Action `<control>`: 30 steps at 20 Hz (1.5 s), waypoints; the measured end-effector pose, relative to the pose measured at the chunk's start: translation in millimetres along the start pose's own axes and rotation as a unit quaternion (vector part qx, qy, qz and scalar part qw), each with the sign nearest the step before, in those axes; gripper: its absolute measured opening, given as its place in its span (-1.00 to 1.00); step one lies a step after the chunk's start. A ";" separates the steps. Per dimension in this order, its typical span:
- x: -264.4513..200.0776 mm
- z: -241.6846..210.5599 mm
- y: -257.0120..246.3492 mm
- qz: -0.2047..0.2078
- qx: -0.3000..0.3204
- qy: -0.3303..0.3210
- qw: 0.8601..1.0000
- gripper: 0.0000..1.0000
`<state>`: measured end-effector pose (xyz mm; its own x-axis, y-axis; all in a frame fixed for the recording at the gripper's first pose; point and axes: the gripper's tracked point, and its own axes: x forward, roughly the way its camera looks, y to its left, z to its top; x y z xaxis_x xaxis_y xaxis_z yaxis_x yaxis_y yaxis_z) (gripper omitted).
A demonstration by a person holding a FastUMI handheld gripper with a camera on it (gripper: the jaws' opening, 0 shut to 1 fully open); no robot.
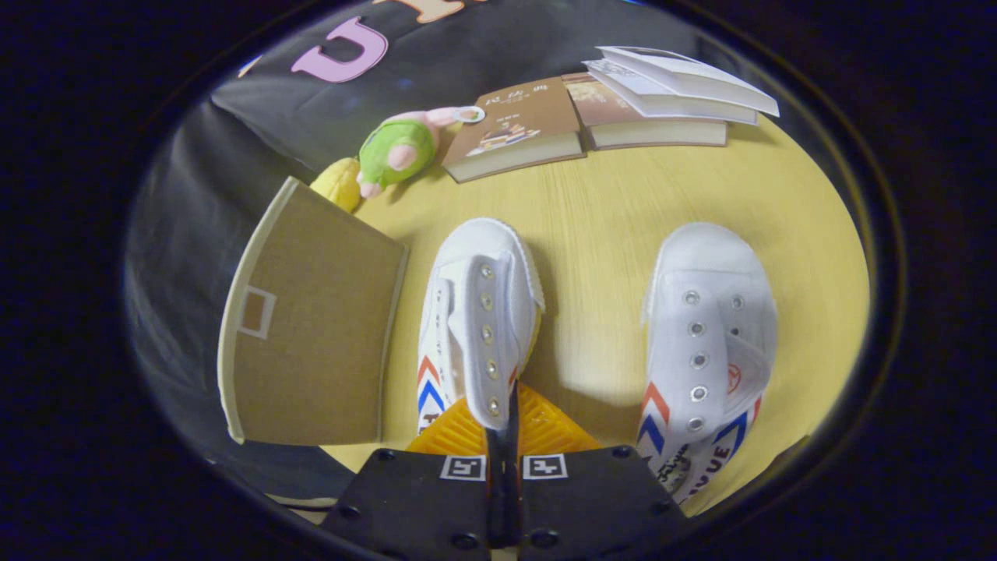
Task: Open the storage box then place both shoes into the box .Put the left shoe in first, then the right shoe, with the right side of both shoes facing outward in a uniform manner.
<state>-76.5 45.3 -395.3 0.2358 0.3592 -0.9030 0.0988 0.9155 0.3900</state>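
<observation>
L shoe (477,327), white canvas w/ red-blue chevrons on its side, sits right at the gripper (505,425): heel end between the fingers, toe pointing to 12 o'clock. The fingers look closed nearly together, pinching the eyelet flap / rear edge of the shoe's upper, so gripper clenched on L shoe; only a thin dark gap shows between the pads. Shoe is tilted a bit, its sole edge toward 3 o'clock.

R shoe (705,351) lies at 3 o'clock from the L shoe, apart from it w/ bare tabletop between, toe also to 12, same chevrons near the heel, printed letters on its side. No contact w/ the fingers.

Storage box (311,335): brown cardboard panel w/ pale edges at 9 o'clock from the L shoe, just beside it, a small square mark on the panel. Can't tell whether open or shut from this angle.

All on a yellow wood-grain table (607,202). Beyond the shoes, at 12: two brown-cover books (518,125) side by side, an open white booklet (685,82) resting on the one at 1 o'clock. At 11: a green-pink plush toy (401,148) touching the nearer book's corner, a yellow plush bit (339,183) beside it, just behind the box's far corner.
</observation>
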 end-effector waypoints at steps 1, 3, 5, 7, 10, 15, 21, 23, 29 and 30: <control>-2.2 2.1 7.5 0.010 0.011 -0.006 1.000 -0.93; -15.3 8.0 23.6 0.028 0.040 -0.018 0.999 -0.93; -33.6 19.8 42.3 0.052 0.068 -0.034 0.996 -0.93; -54.5 34.1 63.4 0.072 0.081 -0.050 0.993 -0.93; -81.2 54.0 89.9 0.077 0.072 -0.077 0.991 -0.93; -104.9 72.0 145.8 0.094 0.062 -0.101 0.989 -0.93; -91.5 58.6 217.3 0.105 0.029 -0.084 0.991 -0.93; -76.5 51.1 237.2 0.106 0.018 -0.071 0.992 -0.93; -18.3 31.0 259.9 0.068 -0.018 -0.035 0.997 -0.93; -10.0 26.7 259.3 0.058 -0.021 -0.028 0.998 -0.93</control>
<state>-27.3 274.2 -280.3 0.2977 0.4529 -0.8404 0.0272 0.8759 0.4817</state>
